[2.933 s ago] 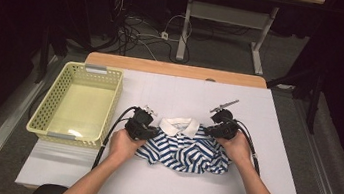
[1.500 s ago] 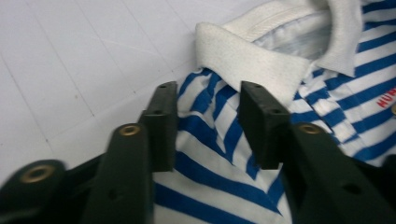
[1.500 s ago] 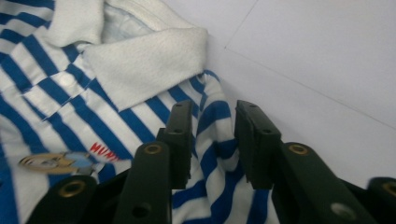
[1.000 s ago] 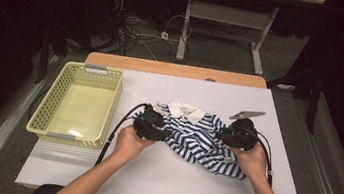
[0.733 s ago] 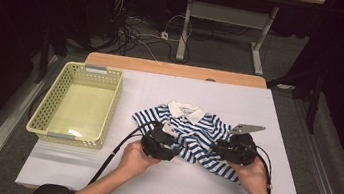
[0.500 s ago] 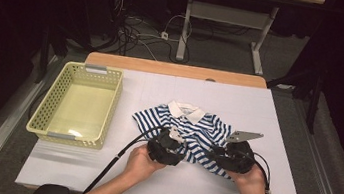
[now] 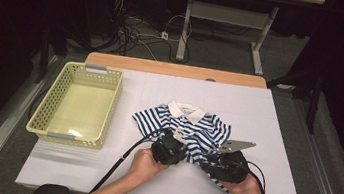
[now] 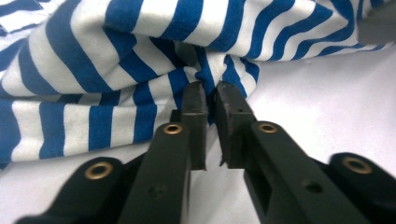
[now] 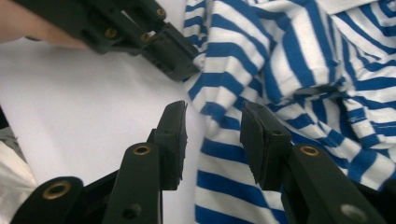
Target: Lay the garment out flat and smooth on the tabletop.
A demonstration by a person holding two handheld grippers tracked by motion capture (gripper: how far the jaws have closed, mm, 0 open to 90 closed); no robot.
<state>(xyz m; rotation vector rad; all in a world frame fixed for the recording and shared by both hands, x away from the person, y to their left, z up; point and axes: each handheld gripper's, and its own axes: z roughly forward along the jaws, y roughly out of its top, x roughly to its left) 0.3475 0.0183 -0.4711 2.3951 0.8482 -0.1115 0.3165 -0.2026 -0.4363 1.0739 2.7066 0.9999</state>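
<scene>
A yellow basket (image 7: 77, 105) stands well off to the left of the left hand-held gripper (image 7: 172, 146), on the white counter (image 7: 277, 121). The left hand-held gripper's jaws have just been closing and are now nearly together, pinching a fold at the lower hem of the blue-and-white striped shirt (image 7: 191, 130), seen close in the left gripper view (image 8: 209, 93). The shirt lies spread on the counter just ahead of both hand-held grippers, its white collar (image 7: 186, 111) at the far end. The right hand-held gripper (image 9: 212, 119) has been opening slightly; its jaws stand apart over the shirt's edge, with striped cloth beneath and between them, not pressed.
</scene>
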